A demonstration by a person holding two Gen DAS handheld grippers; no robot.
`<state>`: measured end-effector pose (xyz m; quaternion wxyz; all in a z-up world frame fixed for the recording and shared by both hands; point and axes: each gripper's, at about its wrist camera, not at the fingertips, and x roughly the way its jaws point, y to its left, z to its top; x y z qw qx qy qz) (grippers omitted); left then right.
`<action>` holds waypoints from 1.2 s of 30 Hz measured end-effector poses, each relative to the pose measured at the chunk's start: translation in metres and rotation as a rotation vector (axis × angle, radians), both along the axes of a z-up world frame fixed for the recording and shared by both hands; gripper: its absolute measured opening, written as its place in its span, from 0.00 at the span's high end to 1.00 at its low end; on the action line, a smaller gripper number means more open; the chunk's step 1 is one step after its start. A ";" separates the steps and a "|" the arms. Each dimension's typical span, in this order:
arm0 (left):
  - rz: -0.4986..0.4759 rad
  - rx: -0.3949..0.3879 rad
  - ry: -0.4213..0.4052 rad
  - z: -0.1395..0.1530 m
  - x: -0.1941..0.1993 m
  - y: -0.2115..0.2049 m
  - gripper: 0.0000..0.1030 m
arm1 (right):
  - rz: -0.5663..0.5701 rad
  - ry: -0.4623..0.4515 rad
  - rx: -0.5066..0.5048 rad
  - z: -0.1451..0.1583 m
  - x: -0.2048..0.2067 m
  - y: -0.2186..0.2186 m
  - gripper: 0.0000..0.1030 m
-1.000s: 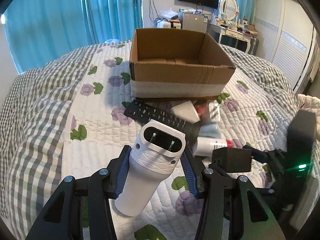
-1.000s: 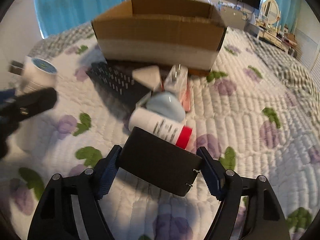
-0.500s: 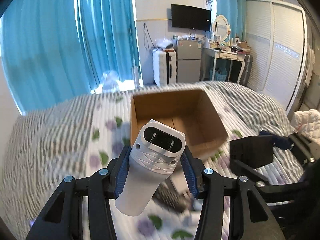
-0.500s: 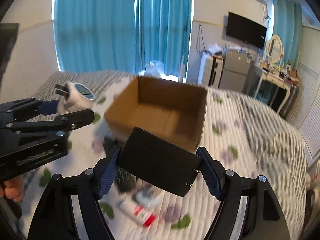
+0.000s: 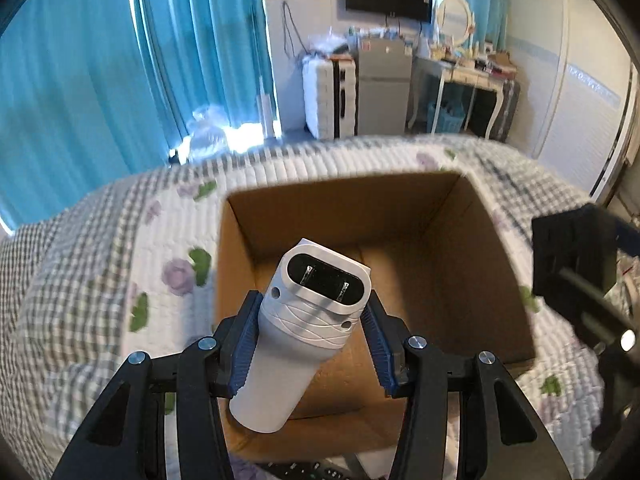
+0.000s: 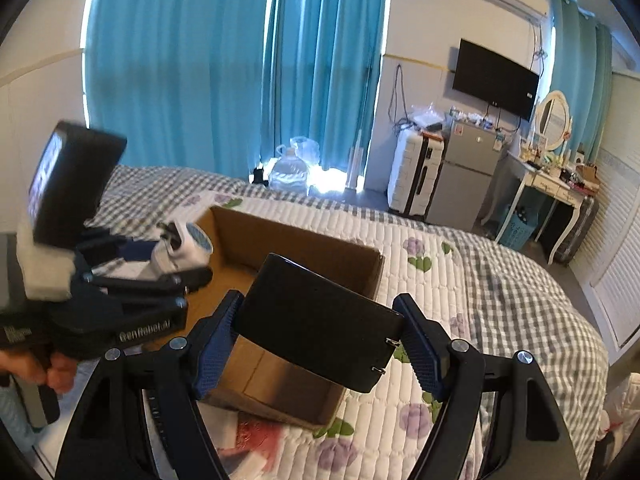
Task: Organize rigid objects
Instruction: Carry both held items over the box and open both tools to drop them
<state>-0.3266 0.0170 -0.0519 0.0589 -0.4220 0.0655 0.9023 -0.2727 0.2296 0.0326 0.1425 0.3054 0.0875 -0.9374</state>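
Note:
My left gripper (image 5: 306, 336) is shut on a white cylindrical plug adapter (image 5: 304, 328) with two metal prongs, held above the open cardboard box (image 5: 400, 216). My right gripper (image 6: 318, 338) is shut on a flat black box (image 6: 316, 320), held above the near right part of the same cardboard box (image 6: 304, 248). In the left wrist view the black box (image 5: 572, 256) shows at the right, over the box's right wall. In the right wrist view the left gripper with the white adapter (image 6: 182, 248) hovers over the box's left side. The box looks empty inside.
The box sits on a quilted floral bedspread (image 6: 460, 280). A remote (image 5: 304, 470) and small items (image 6: 256, 436) lie on the bed just before the box. Blue curtains, a suitcase, a small fridge (image 6: 464, 176) and a dressing table stand beyond the bed.
Both grippers rose from the pile on the bed and moved forward over the box, each keeping its object. The view now looks down into the box.

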 end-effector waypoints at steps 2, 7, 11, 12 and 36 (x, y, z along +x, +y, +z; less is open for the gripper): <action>0.002 -0.012 -0.026 -0.014 -0.004 0.002 0.51 | 0.002 -0.026 -0.015 -0.011 -0.011 0.002 0.27; -0.014 -0.020 -0.011 -0.023 0.002 0.004 0.38 | 0.017 -0.045 -0.016 -0.025 -0.016 0.002 0.27; -0.005 -0.022 0.059 -0.005 0.014 0.000 0.06 | 0.009 -0.034 -0.024 -0.020 -0.018 0.006 0.27; -0.010 -0.011 0.067 0.000 0.018 -0.002 0.06 | 0.005 -0.028 -0.026 -0.018 -0.017 0.008 0.27; 0.036 -0.007 0.234 0.032 0.122 -0.036 0.00 | -0.085 -0.057 0.084 -0.052 -0.032 -0.022 0.09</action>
